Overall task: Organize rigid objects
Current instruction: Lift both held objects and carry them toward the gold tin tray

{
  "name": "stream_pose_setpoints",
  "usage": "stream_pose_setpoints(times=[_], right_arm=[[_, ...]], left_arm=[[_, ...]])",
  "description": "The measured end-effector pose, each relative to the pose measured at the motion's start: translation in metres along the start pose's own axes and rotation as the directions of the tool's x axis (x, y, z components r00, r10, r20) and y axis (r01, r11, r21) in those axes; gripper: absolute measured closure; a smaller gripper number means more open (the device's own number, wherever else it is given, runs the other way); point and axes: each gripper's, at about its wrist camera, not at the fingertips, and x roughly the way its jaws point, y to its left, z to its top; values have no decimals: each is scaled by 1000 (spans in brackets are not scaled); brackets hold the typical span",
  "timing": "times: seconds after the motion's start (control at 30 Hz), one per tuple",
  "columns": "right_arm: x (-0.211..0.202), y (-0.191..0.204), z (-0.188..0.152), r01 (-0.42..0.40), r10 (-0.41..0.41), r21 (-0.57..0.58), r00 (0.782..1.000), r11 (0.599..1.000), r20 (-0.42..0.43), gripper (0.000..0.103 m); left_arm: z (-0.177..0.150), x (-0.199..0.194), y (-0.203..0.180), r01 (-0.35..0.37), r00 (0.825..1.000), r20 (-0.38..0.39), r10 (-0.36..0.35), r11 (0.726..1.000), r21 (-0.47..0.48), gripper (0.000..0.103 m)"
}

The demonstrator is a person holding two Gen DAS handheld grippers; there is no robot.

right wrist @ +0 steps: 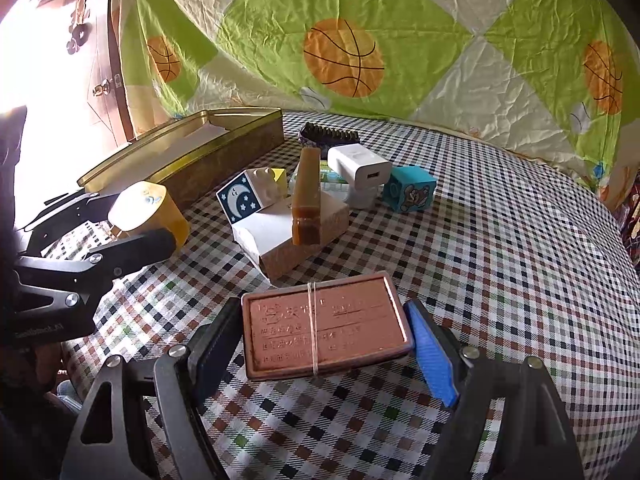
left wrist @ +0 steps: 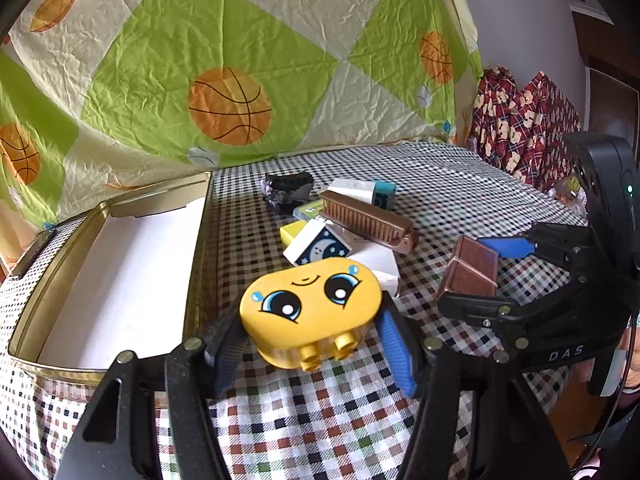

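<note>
So the left tongs [left wrist: 310,334] were clamped on the yellow face block [left wrist: 310,306], a rounded toy brick with big cartoon eyes and studs pointing back at the camera, held just right of the gold tin [left wrist: 192,280]. The tin sat open on the left side of the checkered worktop [left wrist: 304,412], with white lining inside.

The right tongs [right wrist: 324,344] were closed on the brown rectangular case [right wrist: 326,326], flat with embossed writing and a rubber band around its middle, the pads pressed against both short ends. It sat low over the cloth on the near side; whether it touched the cloth, I couldn't tell.

Farther back in the middle was the rest of the pile: a moon-and-stars cube [right wrist: 242,200] leaning on a white cardboard box [right wrist: 288,232], a tall amber stamp block [right wrist: 307,200] standing on that box, a white charger [right wrist: 360,172], a teal bear cube [right wrist: 414,192] to its right, and a dark brush [right wrist: 330,136] at the far end. A basketball-print sheet [right wrist: 360,40] hung behind it all.
</note>
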Motion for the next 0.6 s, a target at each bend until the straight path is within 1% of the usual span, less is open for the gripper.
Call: stream_pose_setpoints(times=[0.27, 0.6], right_arm=[[-10, -1, -2, 22, -23, 12, 997, 1000, 68, 21], [-23, -2, -5, 46, -50, 27, 985, 999, 167, 21]], left_arm=[[-1, -5, 2, -5, 1000, 30, 6, 1000, -15, 42], [-2, -10, 5, 2, 998, 66, 0, 999, -32, 42]])
